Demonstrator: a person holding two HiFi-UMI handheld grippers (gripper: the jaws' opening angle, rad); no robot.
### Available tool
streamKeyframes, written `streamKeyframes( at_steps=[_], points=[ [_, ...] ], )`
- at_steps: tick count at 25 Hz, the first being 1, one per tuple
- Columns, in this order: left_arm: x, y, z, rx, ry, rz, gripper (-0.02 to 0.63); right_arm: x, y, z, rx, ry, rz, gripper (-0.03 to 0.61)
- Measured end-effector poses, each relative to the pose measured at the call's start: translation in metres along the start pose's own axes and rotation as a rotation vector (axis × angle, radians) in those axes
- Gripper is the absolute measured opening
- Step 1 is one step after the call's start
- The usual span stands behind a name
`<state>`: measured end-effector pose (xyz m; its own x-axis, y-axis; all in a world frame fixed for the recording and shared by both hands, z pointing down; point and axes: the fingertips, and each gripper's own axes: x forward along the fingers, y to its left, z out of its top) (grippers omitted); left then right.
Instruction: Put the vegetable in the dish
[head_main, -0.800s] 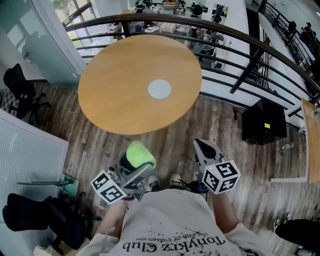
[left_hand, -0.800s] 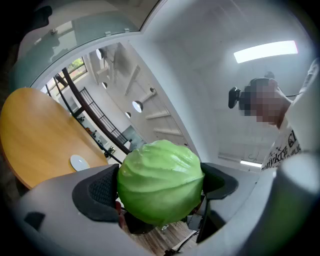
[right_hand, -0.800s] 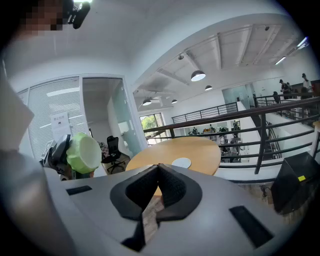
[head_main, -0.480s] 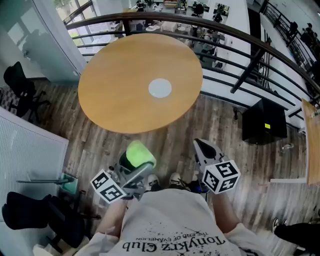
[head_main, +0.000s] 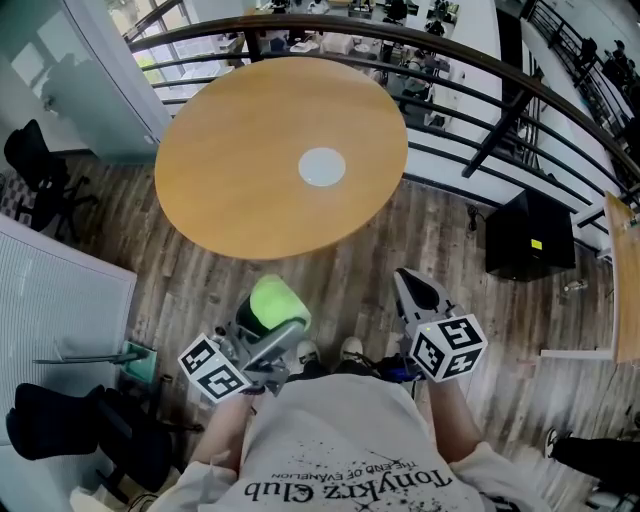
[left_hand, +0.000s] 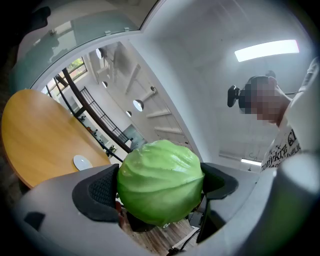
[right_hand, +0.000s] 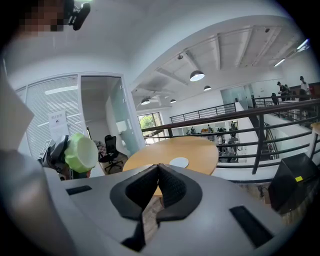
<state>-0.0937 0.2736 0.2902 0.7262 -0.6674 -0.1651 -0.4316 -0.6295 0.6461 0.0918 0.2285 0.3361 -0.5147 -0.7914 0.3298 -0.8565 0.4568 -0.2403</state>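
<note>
Green, round, leafy cabbage (head_main: 278, 303) sits in your left gripper (head_main: 273, 314), held off the round wooden bench (head_main: 230, 170) and well apart from the small white round dish (head_main: 322, 166) at its middle. Left gripper view: both fingers (left_hand: 97, 192) clamp the cabbage's sides. Right gripper view: your right gripper (right_hand: 159, 186) has its fingers pressed together, empty.

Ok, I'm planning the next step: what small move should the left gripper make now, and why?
Probably carry the cabbage forward toward the table: the left gripper is clamped on it, short of the table's near edge, and the white dish sits mid-table, empty.
</note>
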Motion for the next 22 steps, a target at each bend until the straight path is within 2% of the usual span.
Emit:
streamKeyframes(
  at_steps=[4,12,22],
  points=[
    [-0.008,0.008,0.011,0.019,0.004,-0.006,0.492,0.002,-0.001,0.004,-0.001,-0.004,-0.034,0.025],
    [-0.035,0.026,0.028,0.008,-0.003,-0.046,0.491,0.01,0.006,0.01,-0.019,-0.024,-0.114,0.025],
    [-0.035,0.05,0.04,-0.017,0.012,-0.081,0.491,0.02,0.009,0.009,-0.005,-0.031,-0.168,0.025]
  ],
)
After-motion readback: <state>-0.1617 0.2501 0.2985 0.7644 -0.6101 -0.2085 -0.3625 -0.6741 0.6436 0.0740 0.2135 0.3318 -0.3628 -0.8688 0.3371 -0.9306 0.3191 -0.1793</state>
